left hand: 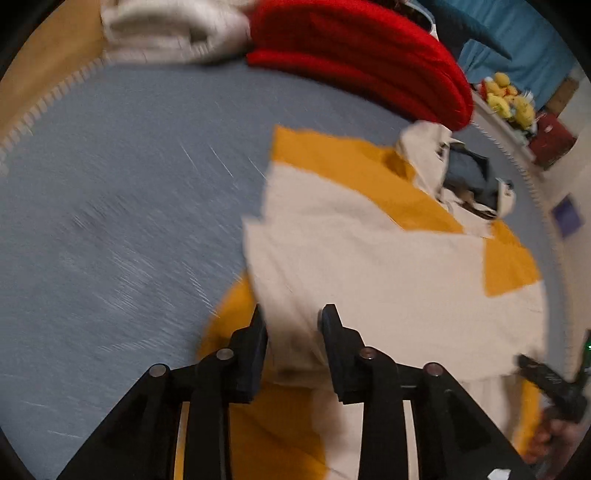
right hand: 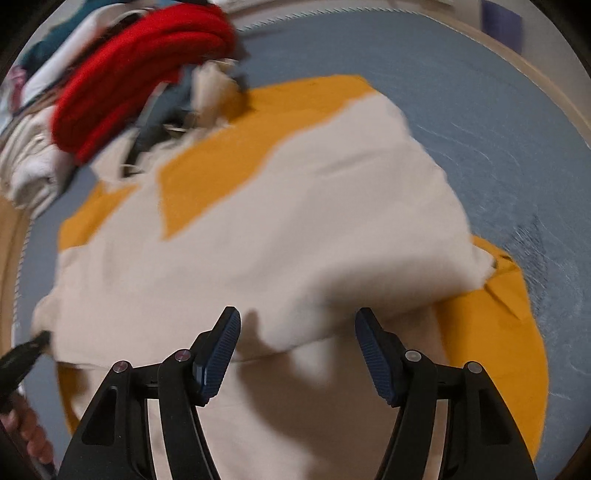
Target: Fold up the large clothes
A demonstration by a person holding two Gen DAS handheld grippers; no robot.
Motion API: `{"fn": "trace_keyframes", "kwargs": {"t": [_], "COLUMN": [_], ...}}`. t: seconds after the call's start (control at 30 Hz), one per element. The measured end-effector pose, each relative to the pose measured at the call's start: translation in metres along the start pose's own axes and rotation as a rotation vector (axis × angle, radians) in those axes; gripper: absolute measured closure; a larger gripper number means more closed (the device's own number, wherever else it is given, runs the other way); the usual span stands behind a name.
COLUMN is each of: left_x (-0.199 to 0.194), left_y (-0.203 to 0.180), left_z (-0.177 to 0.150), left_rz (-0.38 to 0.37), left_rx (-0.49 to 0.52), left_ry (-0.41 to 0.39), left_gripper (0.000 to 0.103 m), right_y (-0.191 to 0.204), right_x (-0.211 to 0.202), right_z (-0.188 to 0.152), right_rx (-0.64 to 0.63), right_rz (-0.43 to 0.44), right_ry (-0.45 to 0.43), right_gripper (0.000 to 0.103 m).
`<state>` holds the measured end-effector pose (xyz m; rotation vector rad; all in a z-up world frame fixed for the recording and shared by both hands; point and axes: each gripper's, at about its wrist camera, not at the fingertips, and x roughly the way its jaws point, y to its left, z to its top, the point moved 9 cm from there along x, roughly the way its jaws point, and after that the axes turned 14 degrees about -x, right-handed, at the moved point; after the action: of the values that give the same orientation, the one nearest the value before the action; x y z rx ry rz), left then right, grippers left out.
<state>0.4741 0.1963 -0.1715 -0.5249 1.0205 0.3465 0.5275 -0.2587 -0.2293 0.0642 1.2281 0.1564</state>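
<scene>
Cream and mustard-yellow cloth is what's being folded, a big soft garment [right hand: 280,206] spread flat on a grey-blue blanket [left hand: 122,206], which looks like it covers a bed. It takes up most of the middle in both wrist views, with a stack of already folded stuff behind it: a red knit [left hand: 365,55] and a white folded piece [left hand: 173,33].

Left hand-held gripper [left hand: 293,328]: jaws fairly close together with a bunched ridge of the cream cloth running up between them. It looks pinched, but the picture is smeared, so I wouldn't swear the pads are actually pressing. Right hand-held gripper [right hand: 297,332]: jaws clearly apart, hanging over the near edge of the cream panel, holding nothing. Its ribbed blue pads [right hand: 221,347] are bare.

Handling-wise, my guess is this thing is light and totally floppy, like sweatshirt or cotton jersey. It'll sag and drape the second you lift it, and a single-layer pinch might slip or drag the layer underneath along. Not fragile at all, though.

Where I'd grab: the near hem or a corner, taking both layers, with the two grippers well apart so the edge stays straight. Grabbing mid-panel would probably just tent it up and wrinkle the fold.
</scene>
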Motion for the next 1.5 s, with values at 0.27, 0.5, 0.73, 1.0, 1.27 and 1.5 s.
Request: {"fn": "trace_keyframes", "kwargs": {"t": [0.27, 0.5, 0.73, 1.0, 1.27, 1.5], "left_x": [-0.002, 0.045, -0.028, -0.166, -0.221, -0.132], "left_y": [-0.021, -0.019, -0.054, -0.104, -0.175, -0.263], "left_z": [-0.002, -0.047, -0.014, -0.001, 0.021, 0.078], "left_rz": [-0.027, 0.052, -0.029, -0.193, -0.207, -0.120], "left_rx": [0.101, 0.204, 0.228, 0.295, 0.305, 0.356], "left_ry": [-0.014, 0.177, -0.022, -0.293, -0.266, -0.155], "left_gripper": [0.074, 0.074, 0.074, 0.056, 0.056, 0.056], "right_y": [-0.028, 0.025, -0.004, 0.025, 0.023, -0.005], "right_x": [-0.011, -0.041, -0.011, -0.129, -0.212, -0.212], "right_z": [0.002, 0.029, 0.007, 0.048, 0.052, 0.057], "right_rx": [0.066, -0.153, -0.039, -0.134, -0.159, -0.197], "right_rz": [-0.088, -0.060, -0.053, -0.012, 0.001, -0.125], "right_ry": [-0.008, -0.167, 0.006, -0.324, -0.508, -0.482], "right_gripper": [0.038, 0.038, 0.038, 0.038, 0.038, 0.038]}}
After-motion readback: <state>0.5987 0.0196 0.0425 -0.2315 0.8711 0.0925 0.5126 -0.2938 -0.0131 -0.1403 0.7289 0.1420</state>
